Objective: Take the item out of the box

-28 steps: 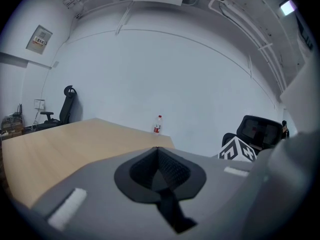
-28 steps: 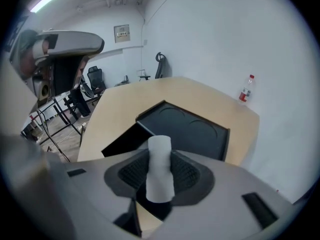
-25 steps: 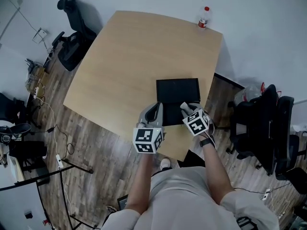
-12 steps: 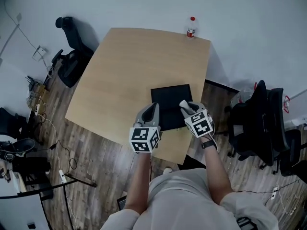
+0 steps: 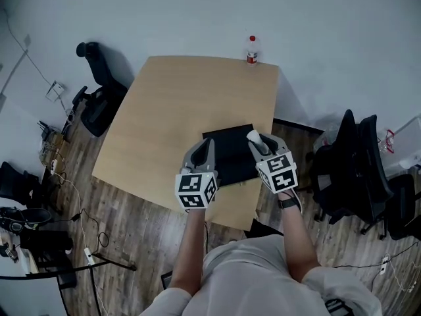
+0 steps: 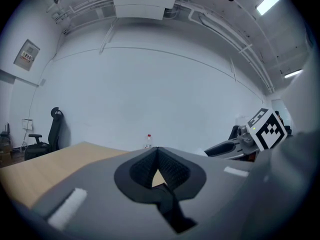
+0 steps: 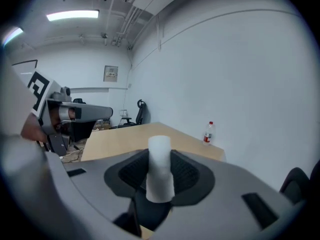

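So our right gripper (image 7: 160,156) has its jaws clamped on a small white cylinder (image 7: 160,181), and the left gripper (image 6: 158,151) is pinched closed on nothing. Both hover over the flat black rectangular box (image 5: 227,157) on the light wooden table (image 5: 177,104), with the cylinder above the box's right edge.

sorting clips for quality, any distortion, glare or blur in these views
Head view: even, soft light, sharp; the table throws only a faint shadow. Left gripper view: heavy fisheye, dark corners, a ceiling light blown out, the near jaws soft. Right gripper view: same fisheye and vignette, the white cylinder between the jaws slightly soft, the bottle clear.
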Tool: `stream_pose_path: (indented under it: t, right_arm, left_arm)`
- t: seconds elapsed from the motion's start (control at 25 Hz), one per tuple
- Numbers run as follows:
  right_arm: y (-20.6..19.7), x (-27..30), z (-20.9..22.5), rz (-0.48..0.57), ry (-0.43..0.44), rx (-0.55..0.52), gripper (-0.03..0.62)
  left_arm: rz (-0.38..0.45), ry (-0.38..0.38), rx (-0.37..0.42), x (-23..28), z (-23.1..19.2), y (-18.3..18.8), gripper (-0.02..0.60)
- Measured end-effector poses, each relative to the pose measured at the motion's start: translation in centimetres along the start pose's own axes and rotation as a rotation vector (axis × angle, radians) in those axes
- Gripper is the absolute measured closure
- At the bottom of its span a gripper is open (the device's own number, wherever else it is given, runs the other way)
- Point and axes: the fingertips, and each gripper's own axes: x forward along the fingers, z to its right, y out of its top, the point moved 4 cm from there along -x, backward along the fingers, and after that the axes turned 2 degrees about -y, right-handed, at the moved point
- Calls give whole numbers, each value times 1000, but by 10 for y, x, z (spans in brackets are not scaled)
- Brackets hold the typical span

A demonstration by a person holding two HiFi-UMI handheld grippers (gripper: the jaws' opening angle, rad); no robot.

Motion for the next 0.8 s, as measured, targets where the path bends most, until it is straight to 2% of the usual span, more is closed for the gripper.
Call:
stream_pose_path:
  t: [0.4, 0.8]
  right_arm:
    - [45, -38, 8, 193, -100, 0, 456]
    - [68, -67, 8, 362, -169, 7, 456]
  left_arm:
    - [84, 24, 46, 1, 12, 37, 578]
    - [95, 36, 68, -12, 22, 43, 578]
